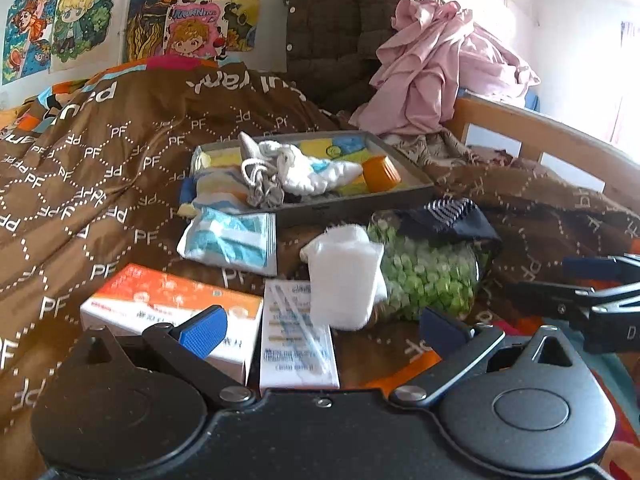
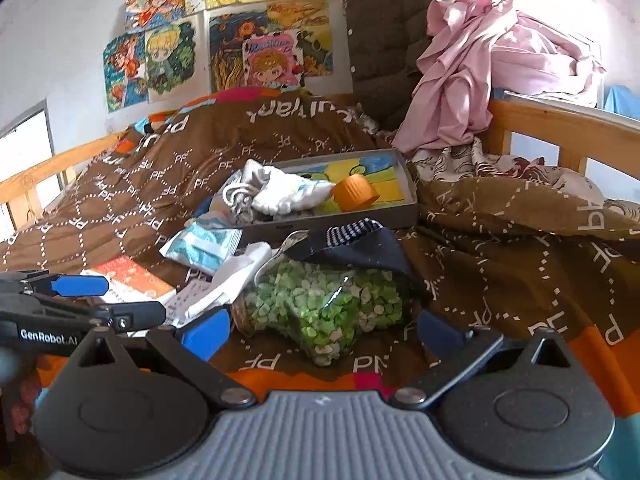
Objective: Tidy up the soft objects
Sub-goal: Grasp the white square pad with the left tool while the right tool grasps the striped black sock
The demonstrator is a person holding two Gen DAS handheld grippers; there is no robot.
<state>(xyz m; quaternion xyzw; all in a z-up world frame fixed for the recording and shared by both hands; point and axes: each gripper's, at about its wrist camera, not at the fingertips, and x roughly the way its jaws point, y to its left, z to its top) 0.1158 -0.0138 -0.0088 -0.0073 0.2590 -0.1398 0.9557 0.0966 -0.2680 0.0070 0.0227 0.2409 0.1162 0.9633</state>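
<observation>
- Far left and filling most of both views: a brown quilt (image 1: 120,168) on the bed, soft and rumpled, printed with white dotted diamonds and "PF" letters.
- Upper left of the frame: bright cartoon posters (image 1: 80,20) on the white wall.
- Lower left in the left wrist view: an orange-and-white cardboard box (image 1: 160,304), flat and rectangular, lying on the quilt.
- Bottom centre of the left wrist view: the left tool (image 1: 320,328), its blue-padded jaws spread wide and holding nothing; a white carton with blue print (image 1: 296,344) lies between them.
- Just above: a crinkled blue-and-white plastic packet (image 1: 232,240).
- Centre: a white gauze roll (image 1: 344,276), fuzzy and cylindrical, standing upright and touching the bag beside it.
- Upper centre: a shallow grey tray (image 1: 400,168) holding a crumpled white cloth (image 1: 312,176), a grey knitted sock (image 1: 260,188) and a ridged orange cap (image 1: 380,176).
- Right of centre: a clear bag of green pieces (image 2: 320,304), lumpy, with a dark navy striped sock (image 2: 360,244) draped over its top.
- Bottom centre of the right wrist view: the right tool (image 2: 320,328), jaws wide apart and empty, on either side of the bag.
- Upper right: a wrinkled pink garment (image 1: 432,64) heaped against a brown quilted jacket (image 1: 336,20), beside a wooden bed rail (image 2: 552,128).
</observation>
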